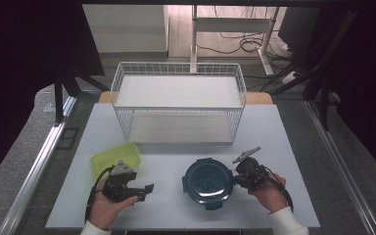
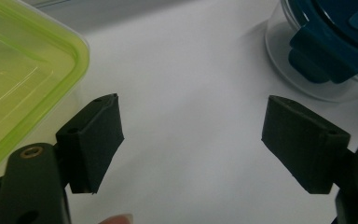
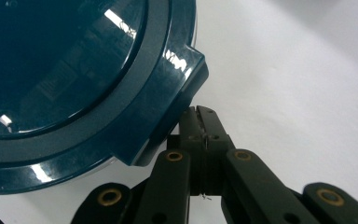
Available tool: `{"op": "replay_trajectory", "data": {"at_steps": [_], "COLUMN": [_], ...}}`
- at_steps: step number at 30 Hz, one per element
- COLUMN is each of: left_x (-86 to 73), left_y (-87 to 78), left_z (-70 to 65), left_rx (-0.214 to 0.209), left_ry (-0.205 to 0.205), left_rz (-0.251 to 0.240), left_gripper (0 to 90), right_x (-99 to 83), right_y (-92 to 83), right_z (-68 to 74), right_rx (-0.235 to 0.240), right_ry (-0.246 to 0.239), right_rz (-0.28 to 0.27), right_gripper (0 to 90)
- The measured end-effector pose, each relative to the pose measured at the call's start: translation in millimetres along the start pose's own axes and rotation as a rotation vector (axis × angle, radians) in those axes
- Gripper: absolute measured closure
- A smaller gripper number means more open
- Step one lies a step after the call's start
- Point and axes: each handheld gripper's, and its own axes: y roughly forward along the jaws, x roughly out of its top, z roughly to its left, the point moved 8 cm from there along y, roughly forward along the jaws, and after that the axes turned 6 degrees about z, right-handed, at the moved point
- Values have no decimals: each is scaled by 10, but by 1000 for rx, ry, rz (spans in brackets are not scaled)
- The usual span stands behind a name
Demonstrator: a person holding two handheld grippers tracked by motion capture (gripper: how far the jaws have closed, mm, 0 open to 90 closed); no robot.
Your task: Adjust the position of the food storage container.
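Note:
A round clear container with a dark teal lid (image 1: 208,182) stands on the white table, front centre. My right gripper (image 1: 234,179) is at its right side, jaws shut with nothing between them. In the right gripper view its tips (image 3: 201,117) sit right at a clip tab (image 3: 177,98) of the lid (image 3: 65,70); whether they touch I cannot tell. A lime-green rectangular container (image 1: 115,157) lies at the front left. My left gripper (image 1: 146,192) rests in front of it, pointing right, open and empty. The left gripper view has its pads (image 2: 98,135) wide apart over bare table, between the green container (image 2: 23,79) and the round one (image 2: 326,42).
A white wire rack (image 1: 178,100) with two shelves stands across the back of the table (image 1: 274,137). Dark frame posts and rails flank the table on both sides. A desk and cables lie on the floor behind.

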Motion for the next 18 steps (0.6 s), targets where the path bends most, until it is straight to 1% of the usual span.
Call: {"op": "replay_trajectory", "data": {"at_steps": [4,5,9,11,18], "left_x": [0,1,1,1,7], "left_y": [-11,-14,-16,-14,-26], "left_z": [8,12,28,31,48], "left_rx": [1,1,4,4,5], "left_ry": [-2,-4,-8,-9,-17], "left_rz": [-3,-5,-5,-5,-13], "left_gripper": [199,199,199,199,199], "right_x": [38,38,64,82,192], "right_y": [34,34,27,36,88], "right_z": [82,82,192,254,405], "right_rx": [9,9,15,16,27], "right_ry": [-17,-17,-43,-64,-99], "right_rz": [1,1,-1,0,-7], "right_gripper": [889,889,889,889,889]}}
